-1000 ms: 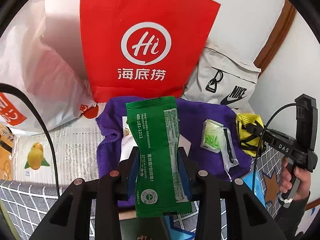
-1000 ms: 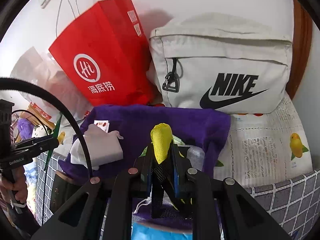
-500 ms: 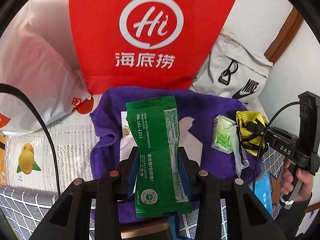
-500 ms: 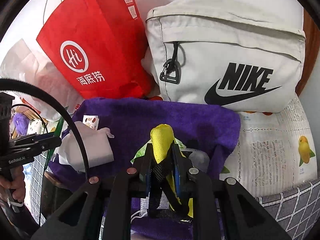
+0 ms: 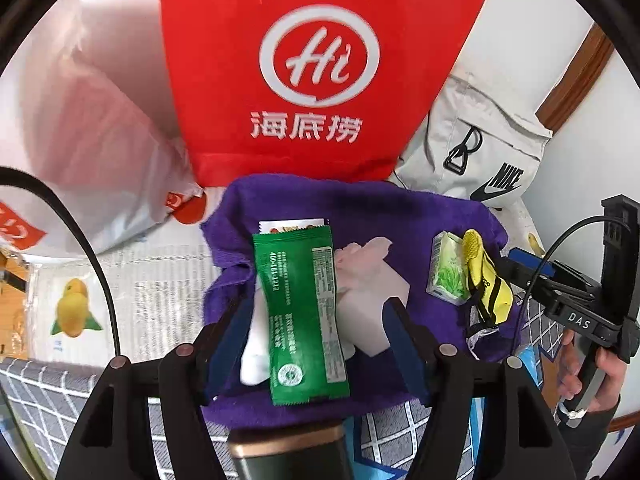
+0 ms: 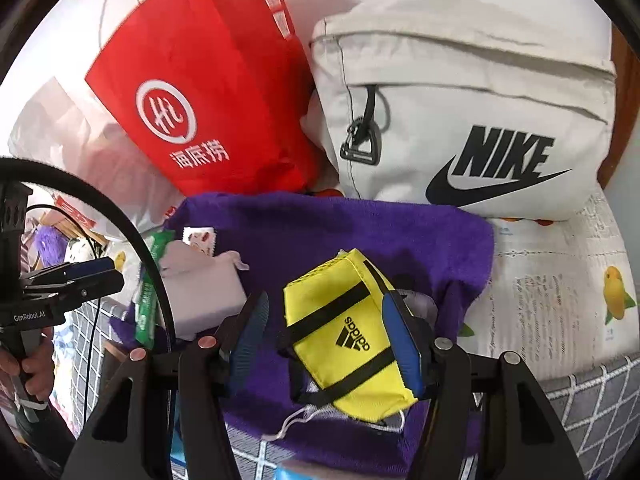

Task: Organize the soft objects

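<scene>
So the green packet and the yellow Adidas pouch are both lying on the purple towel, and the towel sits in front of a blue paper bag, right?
Not quite: the paper bag behind the purple towel is red, not blue, as the left wrist view shows. The green packet and the yellow Adidas pouch do lie on the towel.

It is bright and even all around my fingers. Soft shadows sit on the purple towel [image 6: 340, 232] ahead of them. The picture edges bend round and go black. The red bag [image 5: 316, 68] looks a bit blurry.
</scene>
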Tool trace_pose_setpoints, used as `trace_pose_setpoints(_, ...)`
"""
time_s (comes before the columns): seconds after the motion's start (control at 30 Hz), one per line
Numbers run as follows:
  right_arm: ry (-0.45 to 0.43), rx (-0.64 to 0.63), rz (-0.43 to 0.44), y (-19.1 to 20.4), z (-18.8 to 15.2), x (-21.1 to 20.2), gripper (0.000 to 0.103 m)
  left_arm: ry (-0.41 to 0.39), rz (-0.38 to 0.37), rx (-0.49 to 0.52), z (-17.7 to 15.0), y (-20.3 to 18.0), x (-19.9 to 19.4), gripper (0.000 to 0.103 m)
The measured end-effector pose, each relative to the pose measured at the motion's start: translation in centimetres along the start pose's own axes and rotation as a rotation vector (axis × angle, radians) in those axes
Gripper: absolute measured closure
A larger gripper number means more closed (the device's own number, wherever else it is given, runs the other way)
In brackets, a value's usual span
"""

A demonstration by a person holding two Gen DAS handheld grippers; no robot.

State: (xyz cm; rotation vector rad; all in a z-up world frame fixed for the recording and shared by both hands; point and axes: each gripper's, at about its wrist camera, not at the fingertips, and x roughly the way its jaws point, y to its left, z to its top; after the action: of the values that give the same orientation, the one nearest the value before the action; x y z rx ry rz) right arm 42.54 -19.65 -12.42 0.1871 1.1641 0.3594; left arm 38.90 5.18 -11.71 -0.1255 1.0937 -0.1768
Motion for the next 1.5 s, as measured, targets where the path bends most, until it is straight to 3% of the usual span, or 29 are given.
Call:
trace_pose_setpoints(0.1,-0.025,-0.005,-0.008,0.9,-0.4,-1.9,0.040,-0.038,0.032,0.006,-0.7,0.0,-1.9,0.024)
trace_pose_setpoints(0.17,-0.054,-0.015,-0.023,1.6,-1.0,-3.6,0.028,-0.065,0.046,0.012,-1.4,-0.2,-3.3,0.019)
trace_pose_setpoints(0.37,-0.133,-0.051,-0.080,3.9,-3.6,-8.7,0.009,-0.091,0.062,0.013,-4.2,-0.7,-6.7,0.010)
trace_pose_setpoints(0.53,-0.143,-0.070,-0.082,6.3,-6.7,-11.3,0.005,-0.127,0.102,0.016,-7.1,-1.5,-9.2,0.000)
trace_pose_setpoints(0.63,-0.139,-0.072,-0.072,7.7,-9.0,-12.4,0.000,-0.150,0.125,0.020,-9.2,-2.2,-10.1,0.000)
trace_pose_setpoints(0.83,-0.128,-0.085,-0.149,9.5,-12.5,-14.3,0.000,-0.159,0.142,0.038,-13.0,-4.3,-11.7,0.000)
trace_pose_setpoints(1.07,-0.180,-0.077,-0.149,11.4,-15.2,-18.3,0.000,-0.214,0.162,0.052,-16.6,-6.6,-15.4,0.000)
trace_pose_setpoints(1.27,-0.218,-0.067,-0.224,12.7,-16.8,-21.3,0.000,-0.249,0.226,0.067,-18.8,-7.8,-17.4,0.000)
trace_pose_setpoints(1.5,-0.218,-0.098,-0.256,13.4,-18.2,-22.5,0.000,-0.260,0.191,0.033,-20.4,-7.4,-18.5,0.000)
